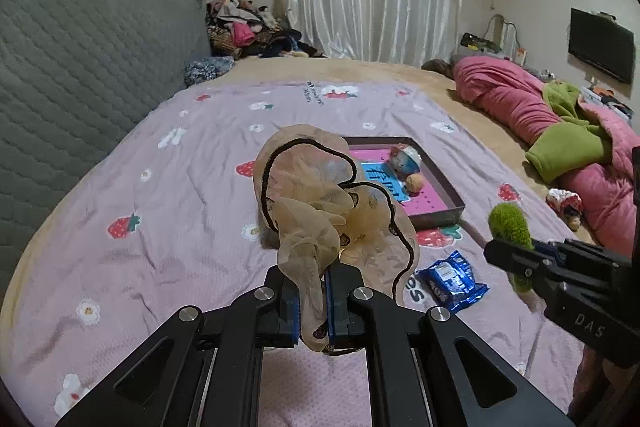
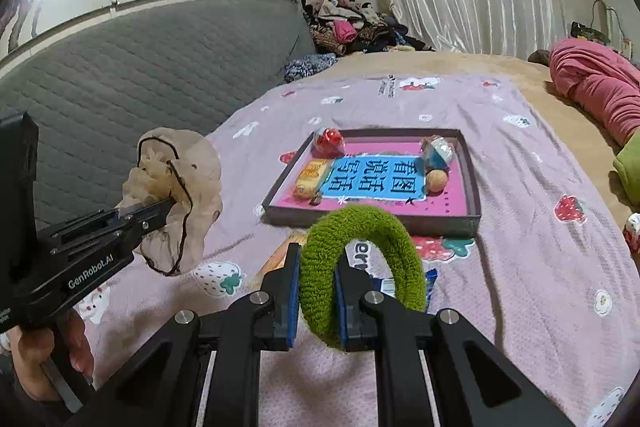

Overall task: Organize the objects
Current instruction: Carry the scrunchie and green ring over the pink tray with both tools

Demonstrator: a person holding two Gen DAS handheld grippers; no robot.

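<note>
Green terry scrunchie (image 2: 360, 267) and sheer beige scrunchie (image 1: 320, 203) are clamped aloft in right gripper (image 2: 316, 303) and left gripper (image 1: 312, 303), not yet added to the partly filled tray (image 2: 474, 187).

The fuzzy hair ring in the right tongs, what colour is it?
Green. The fuzzy hair ring is bright grass-green all over, seen best in the right wrist view.
</note>
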